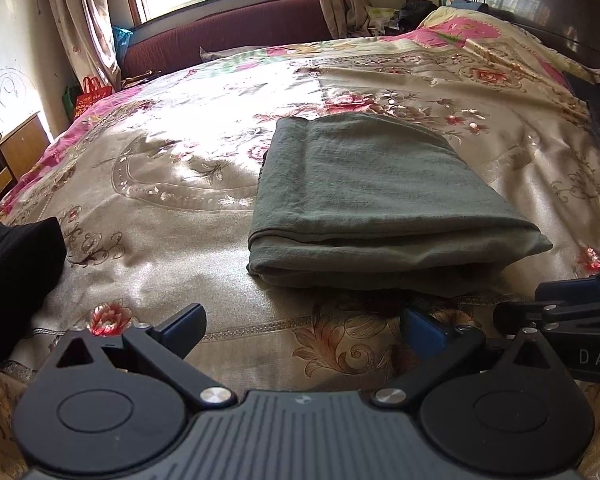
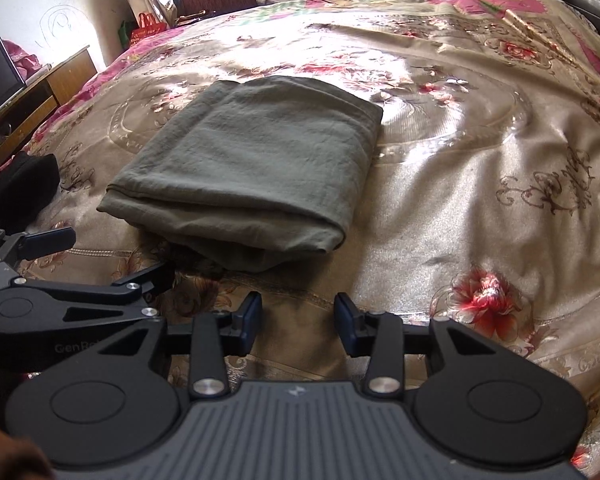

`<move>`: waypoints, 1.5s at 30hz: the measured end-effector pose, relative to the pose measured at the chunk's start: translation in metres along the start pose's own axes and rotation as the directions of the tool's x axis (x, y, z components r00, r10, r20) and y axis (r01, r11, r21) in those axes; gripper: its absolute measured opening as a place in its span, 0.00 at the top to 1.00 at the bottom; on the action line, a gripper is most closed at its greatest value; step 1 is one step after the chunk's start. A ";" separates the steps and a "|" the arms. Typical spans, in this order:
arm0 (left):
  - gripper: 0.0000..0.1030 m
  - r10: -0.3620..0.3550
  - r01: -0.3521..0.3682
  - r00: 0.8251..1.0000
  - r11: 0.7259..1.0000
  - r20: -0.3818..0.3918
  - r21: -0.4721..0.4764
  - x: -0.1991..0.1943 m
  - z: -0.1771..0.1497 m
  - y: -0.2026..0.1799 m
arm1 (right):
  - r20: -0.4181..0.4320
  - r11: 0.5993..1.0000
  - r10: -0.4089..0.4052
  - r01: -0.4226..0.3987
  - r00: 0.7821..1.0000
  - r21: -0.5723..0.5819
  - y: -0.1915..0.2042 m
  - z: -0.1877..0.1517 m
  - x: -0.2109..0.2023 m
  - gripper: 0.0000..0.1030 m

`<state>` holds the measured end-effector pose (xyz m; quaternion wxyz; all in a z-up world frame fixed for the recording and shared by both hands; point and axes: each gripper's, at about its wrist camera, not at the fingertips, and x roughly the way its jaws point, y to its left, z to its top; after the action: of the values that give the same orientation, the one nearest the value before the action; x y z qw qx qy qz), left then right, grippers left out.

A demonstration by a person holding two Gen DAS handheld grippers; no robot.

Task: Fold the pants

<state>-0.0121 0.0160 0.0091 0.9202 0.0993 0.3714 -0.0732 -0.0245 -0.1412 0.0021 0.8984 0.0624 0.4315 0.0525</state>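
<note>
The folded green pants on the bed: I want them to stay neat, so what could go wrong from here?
1. Both claws are open and empty just short of the pants. The left claw or right claw pushing into the near fold could rumple the layers.
2. The bedspread looks shiny and is wrinkled, so the stack might slide or tilt if nudged.
3. A black garment lies close to the left claw and could snag.
</note>
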 end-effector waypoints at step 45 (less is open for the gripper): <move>0.00 0.015 -0.015 1.000 1.000 -0.013 -0.002 0.001 -0.004 0.000 | -0.004 1.000 -0.002 0.002 1.000 0.000 0.001 -0.002 0.002 0.59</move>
<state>-0.0142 0.0164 0.0060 0.9185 0.1016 0.3765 -0.0651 -0.0251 -0.1395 -0.0001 0.8976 0.0617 0.4335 0.0516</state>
